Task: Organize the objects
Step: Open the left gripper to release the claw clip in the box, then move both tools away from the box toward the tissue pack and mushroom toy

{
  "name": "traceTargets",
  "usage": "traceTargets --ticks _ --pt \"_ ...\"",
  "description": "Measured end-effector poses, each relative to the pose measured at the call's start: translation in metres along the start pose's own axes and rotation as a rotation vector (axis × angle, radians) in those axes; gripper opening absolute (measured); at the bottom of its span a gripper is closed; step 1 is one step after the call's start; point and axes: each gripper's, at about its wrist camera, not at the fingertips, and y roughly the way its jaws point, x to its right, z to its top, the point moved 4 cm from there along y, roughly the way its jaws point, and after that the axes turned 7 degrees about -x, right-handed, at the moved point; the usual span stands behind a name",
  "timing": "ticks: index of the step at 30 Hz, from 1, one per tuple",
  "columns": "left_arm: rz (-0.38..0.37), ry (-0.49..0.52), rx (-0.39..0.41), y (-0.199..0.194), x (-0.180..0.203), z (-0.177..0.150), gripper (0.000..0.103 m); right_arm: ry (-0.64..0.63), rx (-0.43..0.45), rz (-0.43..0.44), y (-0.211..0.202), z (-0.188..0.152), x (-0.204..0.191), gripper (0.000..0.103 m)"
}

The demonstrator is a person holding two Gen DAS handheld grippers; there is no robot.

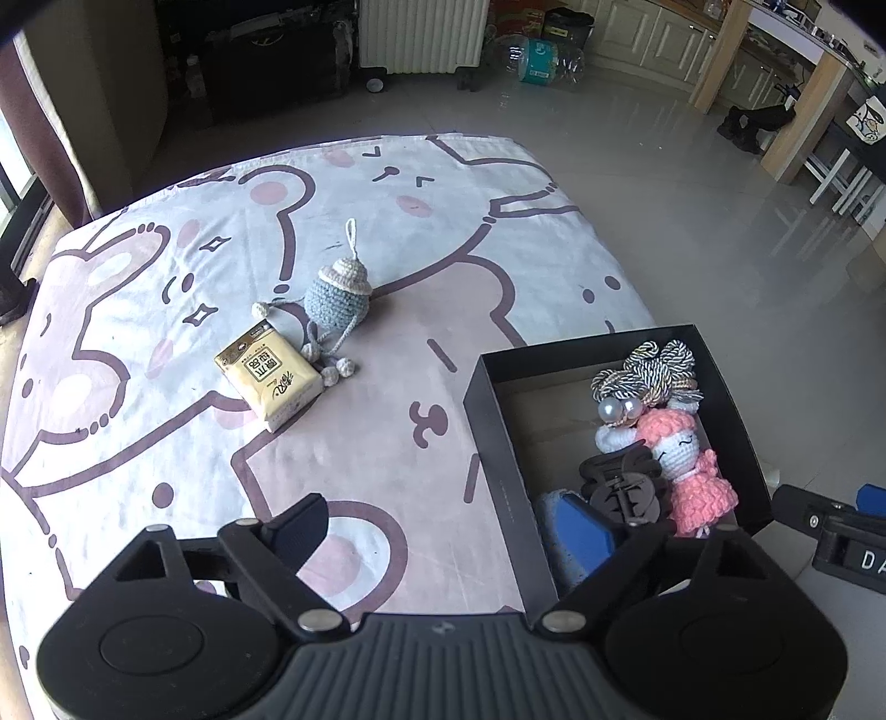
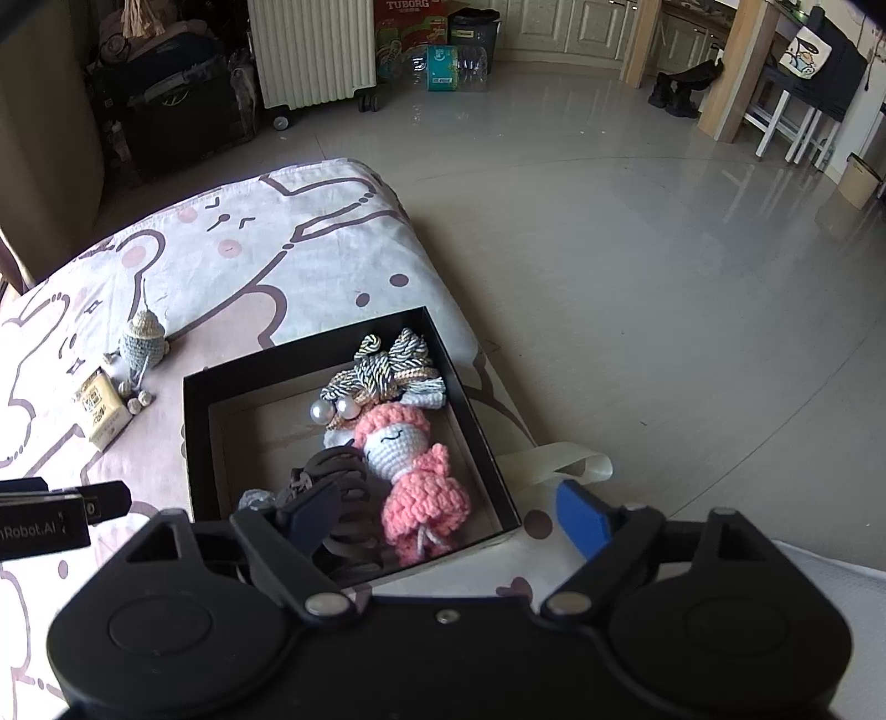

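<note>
A black open box point(image 1: 498, 443) point(image 2: 194, 421) sits at the table's right edge. Inside lie a pink crochet doll point(image 1: 689, 465) point(image 2: 415, 471), a braided pearl ornament point(image 1: 648, 376) point(image 2: 382, 376) and a dark hair claw point(image 1: 623, 487) point(image 2: 338, 482). A grey-blue crochet charm point(image 1: 338, 299) point(image 2: 143, 340) and a yellow tissue pack point(image 1: 268, 376) point(image 2: 102, 412) lie on the cloth left of the box. My left gripper point(image 1: 448, 531) is open and empty, straddling the box's near left wall. My right gripper point(image 2: 443, 515) is open and empty over the box's near side.
The table wears a pink and white cartoon cloth point(image 1: 387, 232) point(image 2: 310, 232). Beyond its far and right edges is a glossy tiled floor point(image 2: 637, 266). A white radiator point(image 1: 423, 33), boxes and water bottles point(image 2: 448, 66) stand at the back. A white strap point(image 2: 559, 459) hangs beside the box.
</note>
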Motion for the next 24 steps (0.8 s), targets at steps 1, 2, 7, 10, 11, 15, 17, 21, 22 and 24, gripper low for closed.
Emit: traceTargets --ticks 1,2,7,10,11,15,17,21,22,24 --pt "0.001 -0.002 -0.001 0.001 -0.001 0.0 0.096 -0.001 -0.001 -0.003 0.001 0.0 0.0 0.092" --pt "0.003 -0.002 -0.005 0.002 -0.002 0.0 0.098 0.0 -0.002 -0.006 0.001 0.0 0.001 0.094" --pt "0.015 0.0 -0.012 0.009 -0.005 0.0 0.103 0.02 0.001 -0.021 0.004 0.0 0.007 0.103" --pt "0.022 -0.003 -0.012 0.011 -0.006 0.001 0.103 0.027 0.003 -0.048 0.005 0.0 0.01 0.103" --pt "0.022 -0.004 -0.011 0.011 -0.007 0.002 0.103 0.027 0.0 -0.048 0.006 0.0 0.01 0.103" --pt "0.022 -0.009 -0.011 0.012 -0.008 0.003 0.103 0.013 -0.007 -0.043 0.008 0.0 0.008 0.103" --pt "0.021 -0.008 -0.014 0.012 -0.009 0.003 0.103 0.005 -0.008 -0.042 0.009 -0.001 0.006 0.103" --pt "0.022 -0.009 -0.014 0.013 -0.011 0.004 0.103 0.001 -0.013 -0.039 0.01 0.0 0.005 0.103" --pt "0.02 -0.01 -0.013 0.013 -0.011 0.004 0.103 0.001 -0.013 -0.038 0.011 -0.001 0.004 0.103" --pt "0.017 -0.013 -0.013 0.014 -0.013 0.005 0.103 0.001 -0.014 -0.035 0.012 0.0 0.003 0.103"
